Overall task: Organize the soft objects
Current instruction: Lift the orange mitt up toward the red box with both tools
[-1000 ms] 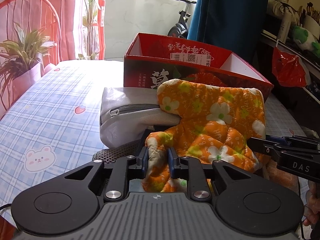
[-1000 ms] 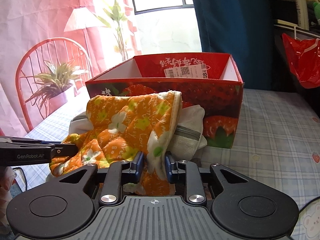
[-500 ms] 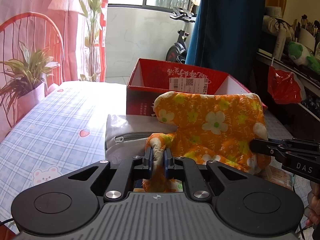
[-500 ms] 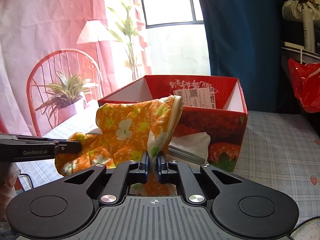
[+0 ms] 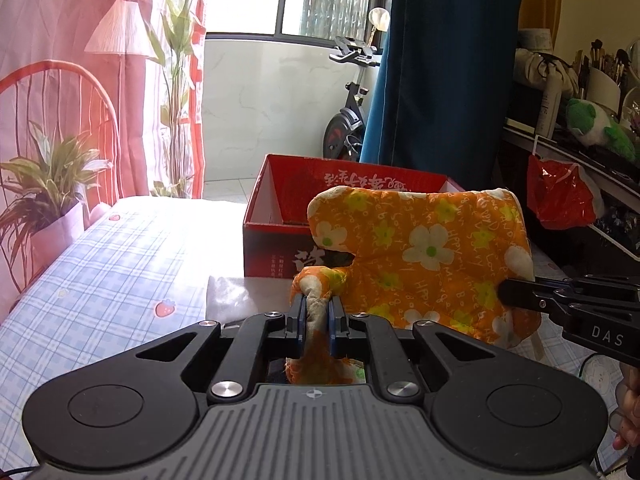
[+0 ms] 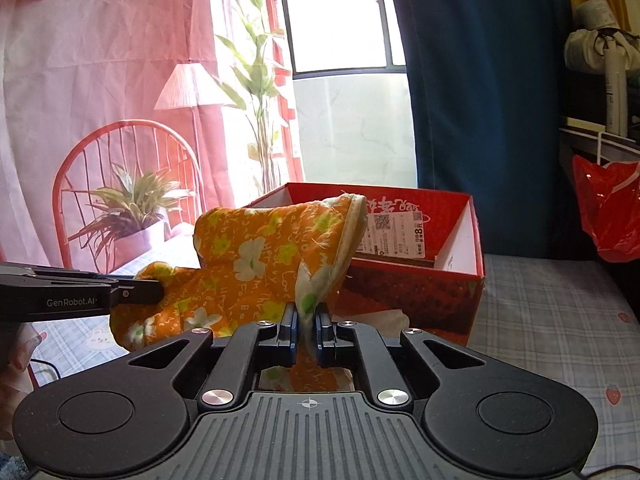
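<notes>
Orange flowered cloth [image 5: 424,256] held stretched between both grippers, left gripper [image 5: 317,314] and right gripper [image 6: 306,322] each clamped on a bunched edge, just short of the red box [image 6: 440,280] ahead. Thin pinches may slip; the sagging cloth could snag the box's near wall.

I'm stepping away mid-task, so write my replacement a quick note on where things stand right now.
Left claw: shut on one edge of the orange floral garment.
Right claw: shut on its other edge.
The garment hangs spread between both claws, in front of the open red box.
A white pouch lies on the table by the box.
Done: garment gripped.
Left: stow the garment, likely in the box, then the pouch.
</notes>
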`<state>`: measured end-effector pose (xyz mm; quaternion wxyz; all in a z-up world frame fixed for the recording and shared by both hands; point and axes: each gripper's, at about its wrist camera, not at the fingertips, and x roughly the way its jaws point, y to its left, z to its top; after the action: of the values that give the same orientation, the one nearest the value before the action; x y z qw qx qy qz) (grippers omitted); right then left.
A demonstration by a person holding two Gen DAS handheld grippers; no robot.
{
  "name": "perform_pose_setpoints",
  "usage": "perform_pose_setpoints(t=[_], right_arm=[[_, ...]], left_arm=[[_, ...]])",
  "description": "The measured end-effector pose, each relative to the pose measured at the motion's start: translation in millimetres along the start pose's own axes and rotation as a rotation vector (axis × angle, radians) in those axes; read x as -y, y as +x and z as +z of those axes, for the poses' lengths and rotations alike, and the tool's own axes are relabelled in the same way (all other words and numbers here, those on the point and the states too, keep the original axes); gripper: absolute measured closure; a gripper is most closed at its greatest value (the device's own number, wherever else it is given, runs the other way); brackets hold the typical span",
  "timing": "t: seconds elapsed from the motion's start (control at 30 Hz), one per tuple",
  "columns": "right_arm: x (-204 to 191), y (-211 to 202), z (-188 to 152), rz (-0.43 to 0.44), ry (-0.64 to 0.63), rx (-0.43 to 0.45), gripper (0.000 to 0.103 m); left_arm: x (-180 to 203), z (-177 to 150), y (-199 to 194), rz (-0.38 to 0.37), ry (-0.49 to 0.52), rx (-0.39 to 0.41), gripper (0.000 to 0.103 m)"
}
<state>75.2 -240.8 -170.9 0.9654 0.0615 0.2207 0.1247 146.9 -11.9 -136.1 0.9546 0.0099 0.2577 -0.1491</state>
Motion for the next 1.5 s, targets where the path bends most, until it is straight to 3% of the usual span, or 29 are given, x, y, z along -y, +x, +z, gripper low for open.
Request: perform_pose_setpoints(t=[0.73,1.23,1.5], right_arm=[[31.7,41.7,68.5,-0.017,-0.055,0.045,0.095],[35.9,79.4,93.2,-0.039,-0.063,0.022,0.095],[50.0,89.9,104.7,-0.051,0.011,0.011,0.095]], left_arm=[[6.1,64.4,35.4,0.002,0.06,0.088,0.091],[-2.7,93.9,71.3,-0.013,0.077,0.051,0.091],[-1.2,115.4,101.9,-0.029,0.071,0.048,0.091]])
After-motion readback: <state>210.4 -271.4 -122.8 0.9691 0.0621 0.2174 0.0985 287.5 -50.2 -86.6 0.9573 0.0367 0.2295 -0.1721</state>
